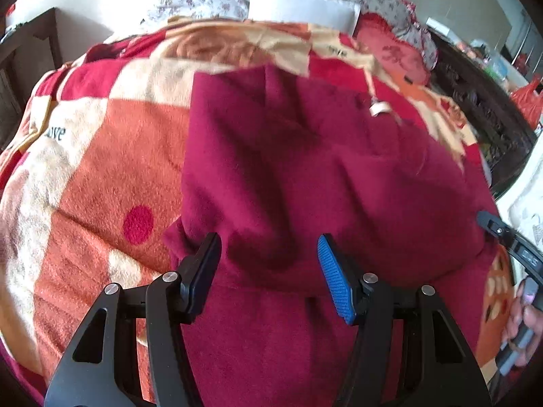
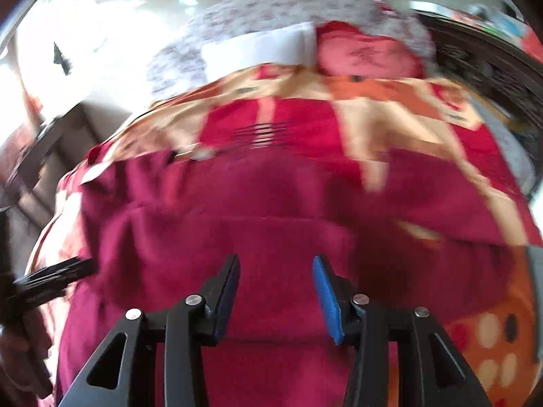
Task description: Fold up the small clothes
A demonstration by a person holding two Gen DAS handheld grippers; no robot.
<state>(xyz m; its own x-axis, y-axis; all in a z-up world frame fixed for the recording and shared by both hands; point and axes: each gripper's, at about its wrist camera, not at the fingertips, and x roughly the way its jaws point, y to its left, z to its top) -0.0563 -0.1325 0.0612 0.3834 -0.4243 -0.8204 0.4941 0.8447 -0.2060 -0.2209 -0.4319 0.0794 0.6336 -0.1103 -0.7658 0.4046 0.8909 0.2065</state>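
My left tool point(image 1: 269, 268) hangs over the dark red garment point(image 1: 305, 169), fingers apart and holding nothing. My right tool point(image 2: 275, 293) is likewise spread and empty above the same garment point(image 2: 271, 237). The garment lies on the patterned blanket point(image 1: 101, 169) of the bed, directly ahead of and beneath both tools, with a folded edge crossing just below the fingertips. A small white tag point(image 1: 379, 108) sits farther ahead, to the right of my left tool. The right view is blurred, so the fold lines there are probably, not certainly, a doubled layer. Both tools appear placed at the near hem to take it up for the next fold.
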